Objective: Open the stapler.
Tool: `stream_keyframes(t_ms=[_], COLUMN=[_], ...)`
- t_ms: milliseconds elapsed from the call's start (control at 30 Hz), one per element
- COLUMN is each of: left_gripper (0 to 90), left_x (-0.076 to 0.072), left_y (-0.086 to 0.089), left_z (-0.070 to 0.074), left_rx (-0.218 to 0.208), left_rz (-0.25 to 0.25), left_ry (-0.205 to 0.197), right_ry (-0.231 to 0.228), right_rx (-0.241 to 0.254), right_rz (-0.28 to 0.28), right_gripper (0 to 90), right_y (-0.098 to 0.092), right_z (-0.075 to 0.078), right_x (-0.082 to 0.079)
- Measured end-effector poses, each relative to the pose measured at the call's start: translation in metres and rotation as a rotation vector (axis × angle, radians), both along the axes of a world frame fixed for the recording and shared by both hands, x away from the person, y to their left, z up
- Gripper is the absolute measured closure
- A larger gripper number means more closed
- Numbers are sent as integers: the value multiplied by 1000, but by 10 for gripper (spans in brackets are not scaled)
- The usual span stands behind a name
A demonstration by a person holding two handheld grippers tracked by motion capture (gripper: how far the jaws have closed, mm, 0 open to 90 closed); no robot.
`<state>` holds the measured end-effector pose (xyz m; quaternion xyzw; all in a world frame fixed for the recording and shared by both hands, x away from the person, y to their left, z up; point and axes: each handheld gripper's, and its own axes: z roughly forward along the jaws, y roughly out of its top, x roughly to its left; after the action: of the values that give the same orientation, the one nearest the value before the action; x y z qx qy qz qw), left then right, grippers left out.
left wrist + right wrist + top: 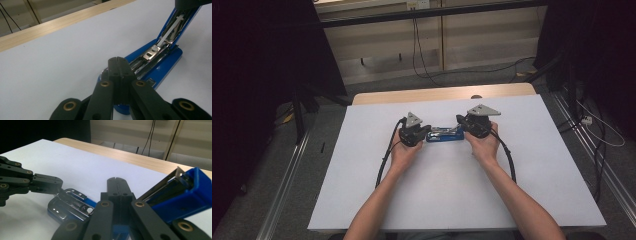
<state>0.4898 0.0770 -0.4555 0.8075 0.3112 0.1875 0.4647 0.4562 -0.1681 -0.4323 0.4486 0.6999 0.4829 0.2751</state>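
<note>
A blue stapler (445,135) lies swung open on the white table between my two grippers. Its base with the metal plate (71,206) rests flat, and the blue top arm (181,193) is tilted up. My left gripper (428,132) is shut with nothing between its jaws; its tip (118,60) rests on the base's front end, as the right gripper view also shows (56,187). My right gripper (460,121) is shut and empty too (116,180), sitting over the stapler beside the raised arm (175,27).
The white table top (462,190) has a wooden edge (442,93) at the far side. Cables trail from both grippers along the forearms. Dark stands and floor cables flank the table.
</note>
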Motion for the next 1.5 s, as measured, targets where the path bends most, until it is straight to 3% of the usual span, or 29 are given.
stream_keyframes(t_ms=[567,1500], left_gripper=[900,900], left_x=[0,0], left_y=[0,0], left_z=[0,0], left_rx=[0,-1], left_rz=[1,1], left_ry=[1,2], right_ry=[12,16], right_rx=[13,-19], right_rz=[-27,-57], right_gripper=[900,900], right_y=[-8,-25], right_z=[-1,-3], right_x=[2,-1])
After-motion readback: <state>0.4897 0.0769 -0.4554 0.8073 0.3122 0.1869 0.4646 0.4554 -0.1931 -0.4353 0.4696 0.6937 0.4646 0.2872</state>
